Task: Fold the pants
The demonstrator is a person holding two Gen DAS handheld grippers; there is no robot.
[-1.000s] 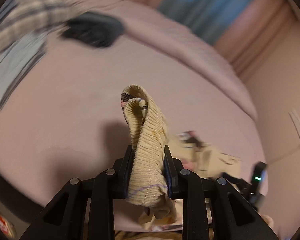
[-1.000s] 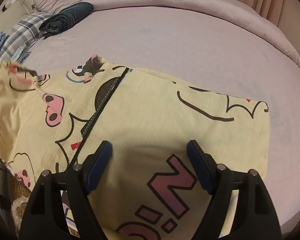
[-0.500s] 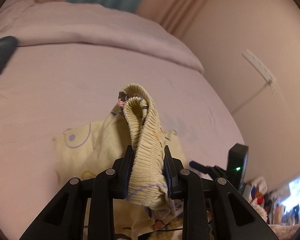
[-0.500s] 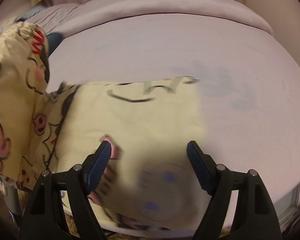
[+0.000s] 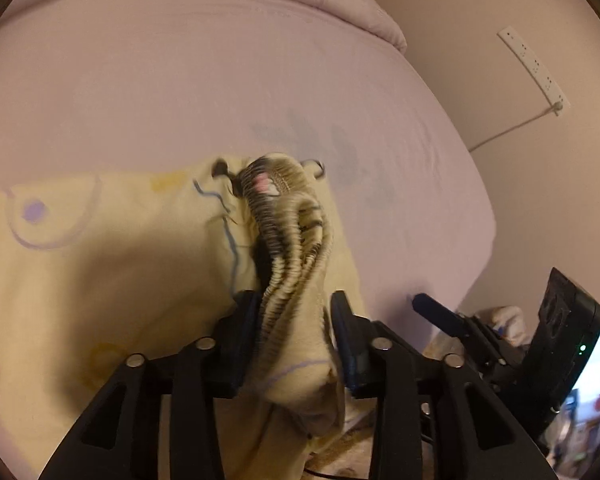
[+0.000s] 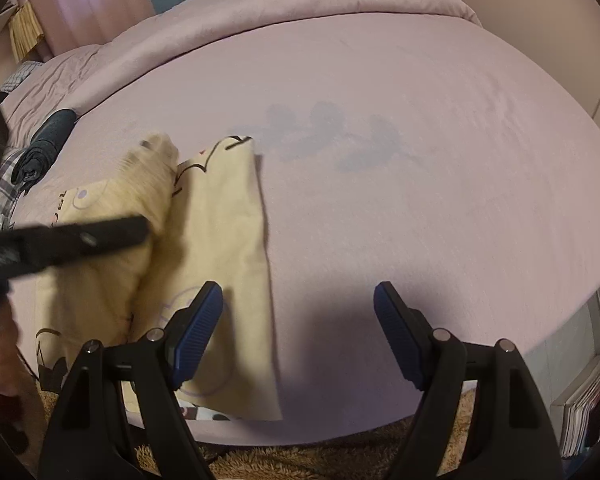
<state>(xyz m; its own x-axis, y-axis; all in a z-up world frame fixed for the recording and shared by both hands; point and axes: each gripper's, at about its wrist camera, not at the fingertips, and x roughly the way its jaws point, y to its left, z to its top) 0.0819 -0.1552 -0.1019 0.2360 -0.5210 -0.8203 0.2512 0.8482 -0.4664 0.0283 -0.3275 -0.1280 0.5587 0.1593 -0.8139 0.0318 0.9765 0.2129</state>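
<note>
While the left gripper (image 5: 296, 312) opens around the yellow pants' (image 5: 112, 264) waistband (image 5: 288, 216) at centre frame, the right gripper (image 6: 298, 316) gapes empty over the bed (image 6: 420, 160).

Change from the earlier views: the left gripper (image 5: 296, 320), formerly clamped on the elastic waistband (image 5: 288, 216) with the band standing upright above its jaws, now has its jaws opening; a gap shows beside the right pad, the waistband between them slumping forward onto the folded pants (image 5: 100, 260). Below the right gripper (image 6: 298, 320), whose jaws earlier framed printed fabric, the pants (image 6: 228, 240) now lie under the left finger only, bare bed sheet (image 6: 420, 160) filling the rest of the span.
</note>
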